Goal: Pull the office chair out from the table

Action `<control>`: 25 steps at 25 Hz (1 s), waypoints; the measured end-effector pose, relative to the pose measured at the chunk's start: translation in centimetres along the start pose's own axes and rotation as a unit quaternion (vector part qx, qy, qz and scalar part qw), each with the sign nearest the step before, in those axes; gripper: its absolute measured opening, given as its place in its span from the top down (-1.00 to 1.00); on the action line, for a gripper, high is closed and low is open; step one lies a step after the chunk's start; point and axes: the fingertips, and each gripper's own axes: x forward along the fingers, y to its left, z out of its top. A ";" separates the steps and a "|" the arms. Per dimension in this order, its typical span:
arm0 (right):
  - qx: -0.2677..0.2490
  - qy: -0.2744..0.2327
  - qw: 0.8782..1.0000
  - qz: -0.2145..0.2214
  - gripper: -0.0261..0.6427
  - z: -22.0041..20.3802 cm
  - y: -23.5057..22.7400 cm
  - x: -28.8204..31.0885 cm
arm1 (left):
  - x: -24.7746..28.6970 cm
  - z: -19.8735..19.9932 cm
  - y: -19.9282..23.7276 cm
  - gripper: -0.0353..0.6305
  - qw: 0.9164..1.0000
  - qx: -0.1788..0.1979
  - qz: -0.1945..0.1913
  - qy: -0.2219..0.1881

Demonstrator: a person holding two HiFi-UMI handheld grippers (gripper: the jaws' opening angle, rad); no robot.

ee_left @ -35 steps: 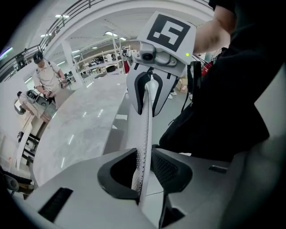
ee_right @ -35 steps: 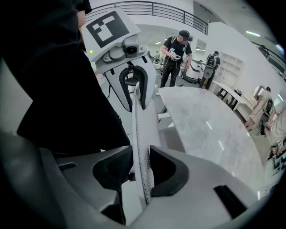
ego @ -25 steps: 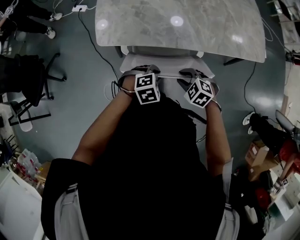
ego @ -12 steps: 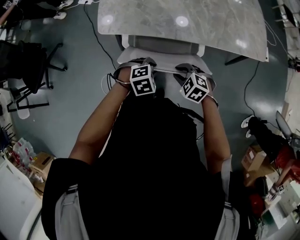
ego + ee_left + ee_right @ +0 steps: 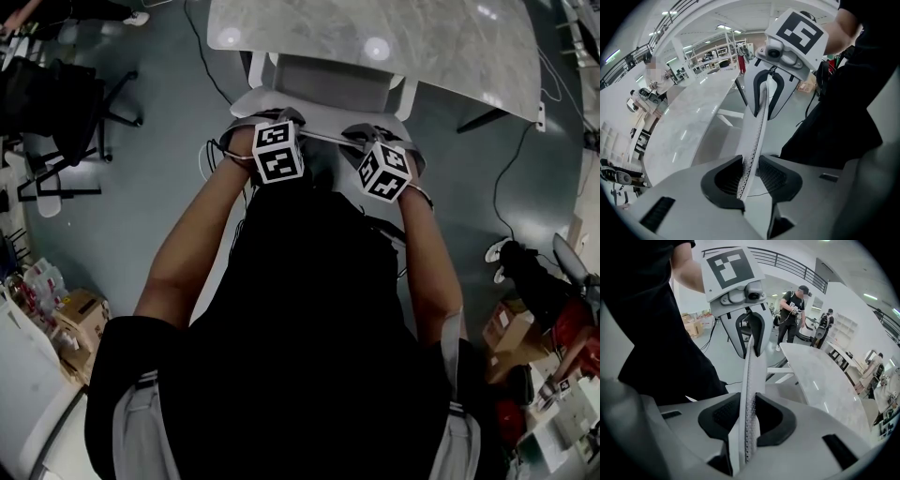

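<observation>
A white office chair with a grey seat (image 5: 333, 82) stands partly under the marble table (image 5: 394, 37). The thin perforated top edge of its backrest (image 5: 323, 134) runs between both grippers. My left gripper (image 5: 272, 125) is shut on that edge near its left end, and the edge sits between the dark pads (image 5: 726, 180). Its jaws have just been opening a little, the edge still between them. My right gripper (image 5: 377, 139) is shut on the backrest edge (image 5: 749, 394) near the right end; its jaws have just been closing on it. Each gripper view shows the other gripper farther along the edge.
A black chair (image 5: 56, 103) stands on the floor at the left. Cables (image 5: 511, 159) trail to the right of the table. Cardboard boxes (image 5: 80, 314) and clutter (image 5: 553, 319) lie at the lower left and right. People (image 5: 792, 315) stand beyond the table.
The chair has rolled back out from under the table with both grippers on its backrest. More of the grey seat shows now.
</observation>
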 end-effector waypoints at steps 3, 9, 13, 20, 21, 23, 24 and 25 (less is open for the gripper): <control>-0.006 0.001 1.000 0.002 0.61 -0.2 1.5 -0.4 | -0.3 0.0 -1.7 0.55 1.000 -0.007 0.001 -0.009; -0.001 0.021 1.000 0.008 0.61 -1.0 4.5 -1.1 | -0.6 0.2 -5.4 0.56 0.999 -0.012 -0.004 -0.030; 0.001 0.027 1.000 0.012 0.61 -1.1 6.9 -1.5 | -1.0 0.0 -7.8 0.56 0.999 -0.009 -0.015 -0.038; 0.018 0.044 0.999 0.002 0.61 -0.8 11.2 -2.0 | -2.0 -0.8 -11.9 0.57 0.999 0.003 -0.018 -0.050; 0.020 0.044 0.999 0.000 0.61 -0.7 11.8 -2.1 | -2.2 -1.0 -12.5 0.57 0.998 0.006 -0.018 -0.051; 0.024 0.039 0.999 -0.005 0.61 -0.5 13.4 -2.1 | -2.4 -1.5 -14.0 0.57 0.998 0.012 -0.021 -0.053; 0.026 0.037 0.999 -0.008 0.61 -0.4 14.2 -2.1 | -2.5 -1.7 -14.7 0.57 0.998 0.015 -0.022 -0.054; 0.027 0.036 0.999 -0.010 0.61 -0.4 15.0 -2.2 | -2.6 -1.8 -15.5 0.57 0.998 0.017 -0.023 -0.054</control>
